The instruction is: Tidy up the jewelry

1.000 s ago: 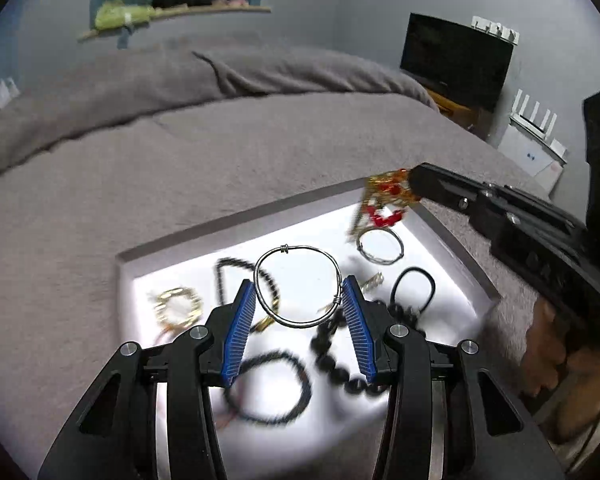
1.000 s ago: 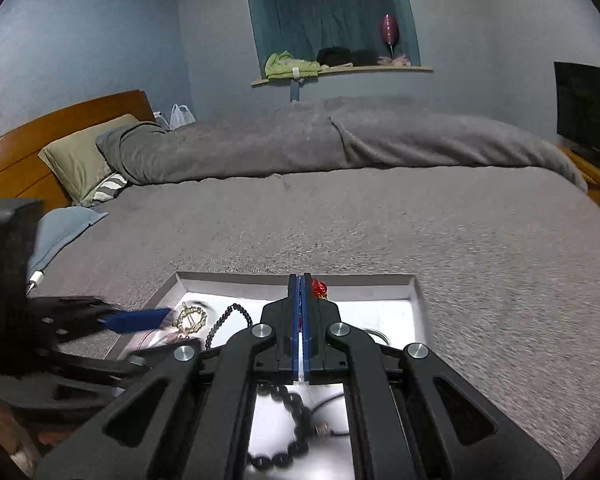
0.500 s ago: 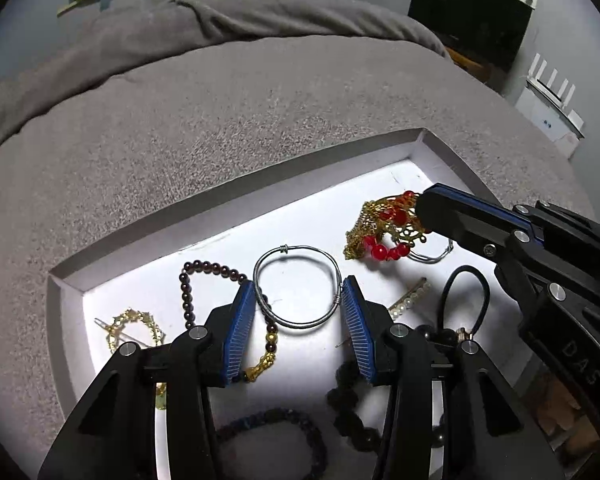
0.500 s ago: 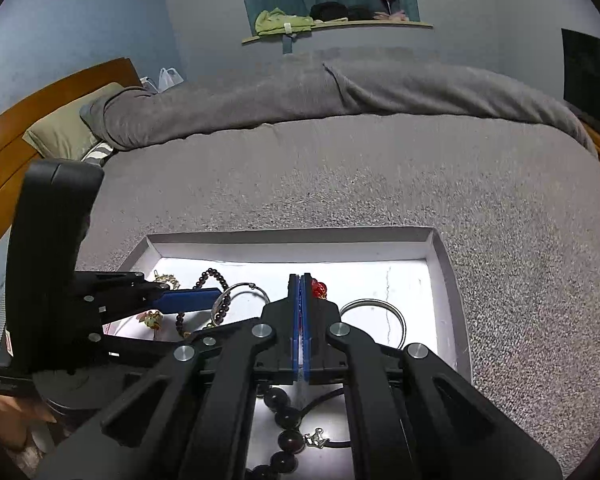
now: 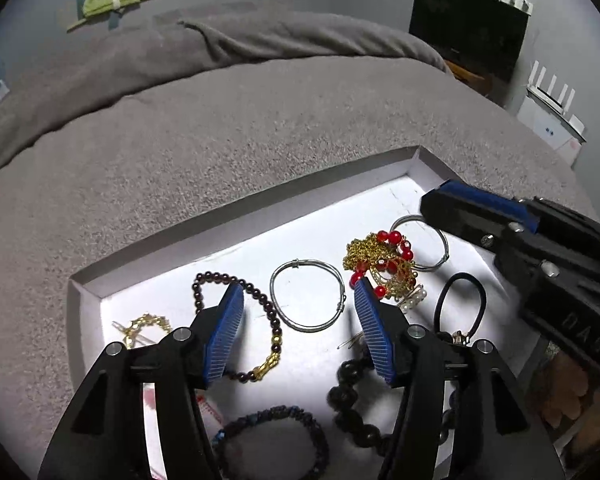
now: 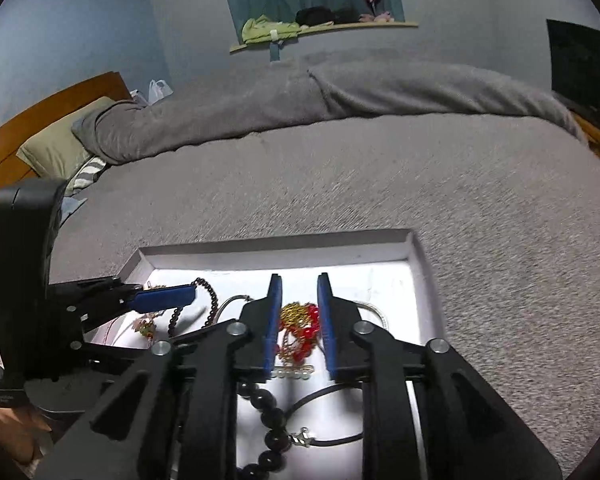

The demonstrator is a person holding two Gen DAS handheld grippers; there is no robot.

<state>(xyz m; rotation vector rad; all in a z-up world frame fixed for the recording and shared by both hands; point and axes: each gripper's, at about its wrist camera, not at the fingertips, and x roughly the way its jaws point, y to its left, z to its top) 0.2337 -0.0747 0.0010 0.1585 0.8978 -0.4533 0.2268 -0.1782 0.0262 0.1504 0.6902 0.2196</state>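
Jewelry lies spread across a white tray on a grey bed, and both grippers have just let go of their loads. A second ago the left gripper pinched the wire bangle and carried it above the tray; now its jaws are opening, the bangle lies flat on the tray floor between them, and the pads no longer touch it. The right gripper, pressed together on the gold-and-red chain until half a second ago, is also opening; the chain sits in a heap in the gap between its pads, apparently released, though blur makes contact hard to rule out. Both pieces now rest in the tray, so two placements look complete.

Crowding is the obstacle. Just left of the bangle lies a dark bead bracelet with a gold link, partly under the left finger. Right of the bangle the chain overlaps a second bangle and a pearl clip. Near the tray's front edge sit a black hair tie, a string of big black beads and a blue bracelet; a gold chain lies at the tray's left end. Any fresh pick risks dragging a neighbour along.
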